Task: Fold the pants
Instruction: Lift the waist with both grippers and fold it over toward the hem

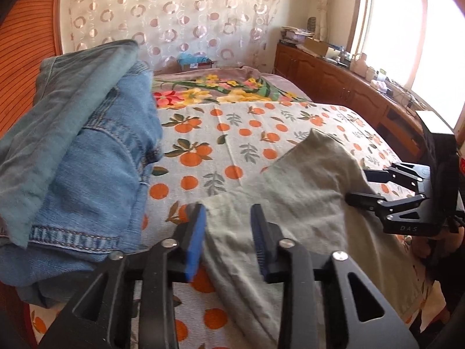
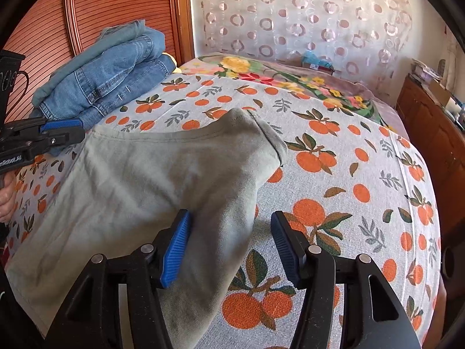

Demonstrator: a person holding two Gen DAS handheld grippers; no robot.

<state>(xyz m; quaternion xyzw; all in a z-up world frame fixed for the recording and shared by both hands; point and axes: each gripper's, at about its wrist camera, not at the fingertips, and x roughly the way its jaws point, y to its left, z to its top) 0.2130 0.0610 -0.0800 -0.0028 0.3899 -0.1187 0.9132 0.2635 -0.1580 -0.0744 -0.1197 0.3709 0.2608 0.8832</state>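
A stack of folded jeans point(image 2: 104, 78) sits near my left gripper point(image 1: 228, 238). The grey-green pants point(image 2: 151, 180) lie wrinkled and folded over on the orange-print bedsheet point(image 2: 348, 174). Both my grippers, left and right point(image 2: 232, 247), are released, fabric loose between the fingers.

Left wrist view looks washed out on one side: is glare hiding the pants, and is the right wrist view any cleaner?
Left wrist: the window is blown out white, but the grey-green pants stay readable; the denim pile is soft. Right wrist: even light, pants sharp, fisheye bends the bed.
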